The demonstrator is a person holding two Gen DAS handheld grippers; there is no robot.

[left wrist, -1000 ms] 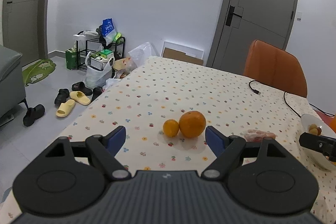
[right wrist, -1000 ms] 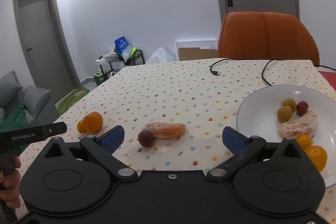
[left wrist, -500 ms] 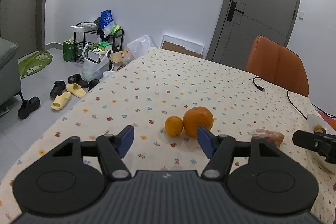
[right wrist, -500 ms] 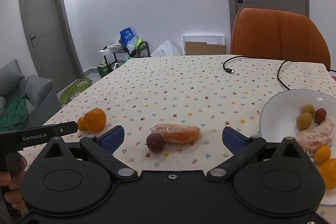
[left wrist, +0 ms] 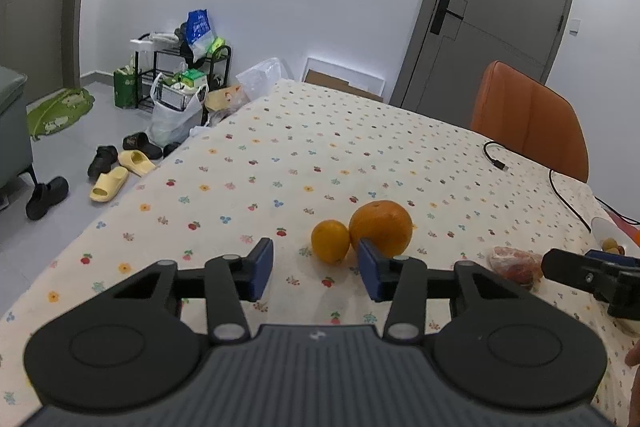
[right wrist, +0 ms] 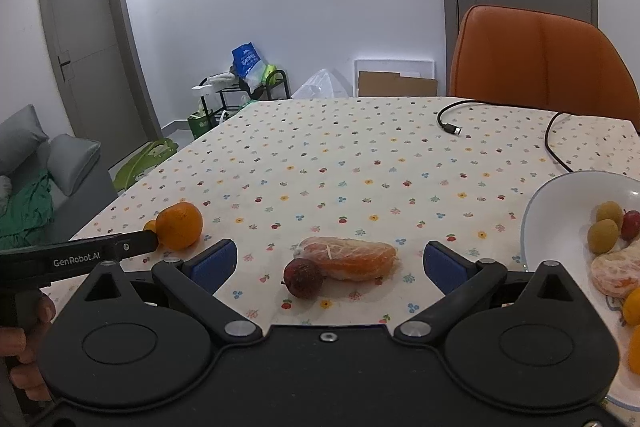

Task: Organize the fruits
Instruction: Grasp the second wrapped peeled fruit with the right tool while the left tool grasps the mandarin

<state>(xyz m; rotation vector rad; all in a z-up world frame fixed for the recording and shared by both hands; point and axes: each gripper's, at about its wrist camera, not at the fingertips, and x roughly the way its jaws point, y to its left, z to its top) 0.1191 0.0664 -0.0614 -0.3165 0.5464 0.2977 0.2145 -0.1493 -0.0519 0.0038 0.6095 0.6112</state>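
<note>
Our left gripper (left wrist: 316, 269) has its fingers apart, narrower than a second ago; the small orange (left wrist: 330, 241) sits just beyond the gap, touching the large orange (left wrist: 381, 227) past the right finger. Our right gripper (right wrist: 330, 265) stays wide apart, with the plum (right wrist: 303, 277) and peeled segment (right wrist: 350, 257) between its fingers.

On the table (right wrist: 360, 155), the orange (left wrist: 381, 227) touches the small citrus (left wrist: 330, 241) at its 9 o'clock. In the right wrist view, the peeled segment (right wrist: 349, 257) lies at table centre, with the plum (right wrist: 303, 277) touching it at 8 o'clock. The bowl (right wrist: 540, 219) sits at 3 o'clock from them, with fruit in it. The cable (right wrist: 452, 125) lies at 1 o'clock, toward the far edge. The chair (right wrist: 536, 59) stands behind the table at 1 o'clock; the rack (right wrist: 244, 91) is on the floor at 11 o'clock.
</note>
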